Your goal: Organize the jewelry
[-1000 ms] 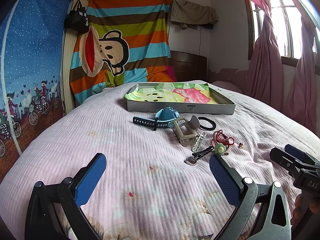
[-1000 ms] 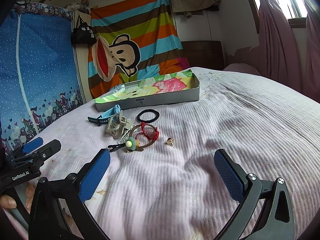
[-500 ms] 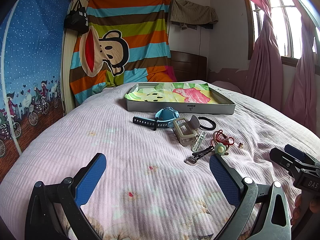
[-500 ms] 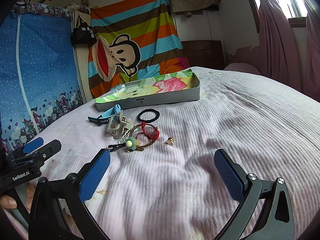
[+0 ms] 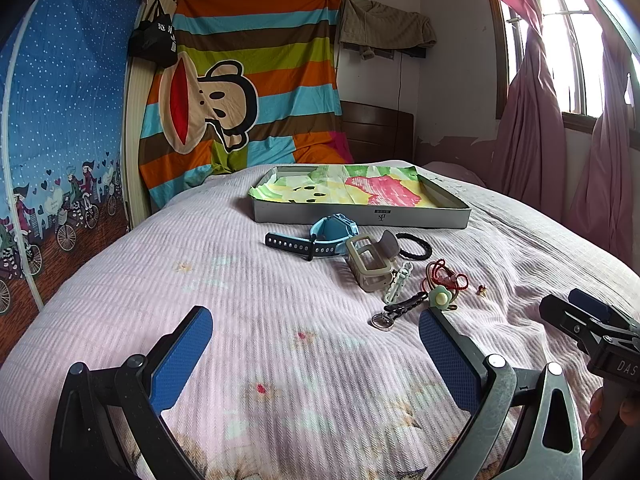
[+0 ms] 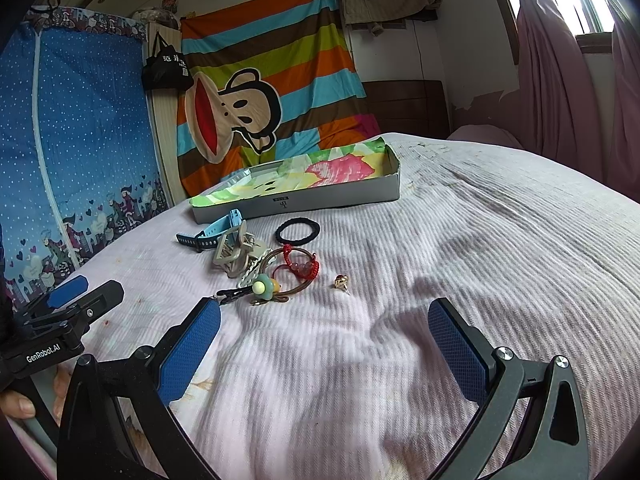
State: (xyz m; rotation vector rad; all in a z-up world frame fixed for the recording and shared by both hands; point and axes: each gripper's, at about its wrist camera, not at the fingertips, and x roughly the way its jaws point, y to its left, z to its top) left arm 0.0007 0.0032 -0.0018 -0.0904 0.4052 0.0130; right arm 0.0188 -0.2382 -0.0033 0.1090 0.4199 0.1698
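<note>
Nothing moved since a second ago: left gripper (image 5: pixel 316 340) and right gripper (image 6: pixel 324 332) spread wide, empty (jewelry (image 6: pixel 296 268) untouched); organizing unstarted.

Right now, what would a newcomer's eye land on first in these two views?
Probably the striped monkey cloth hanging on the far wall, loud behind the bed. Next, the tray lined with bright paper mid-bed, with a cluster just in front of it: a blue watch, a black hair tie and a red cord. Both tongs, left and right, hang open over bare bedspread.
</note>
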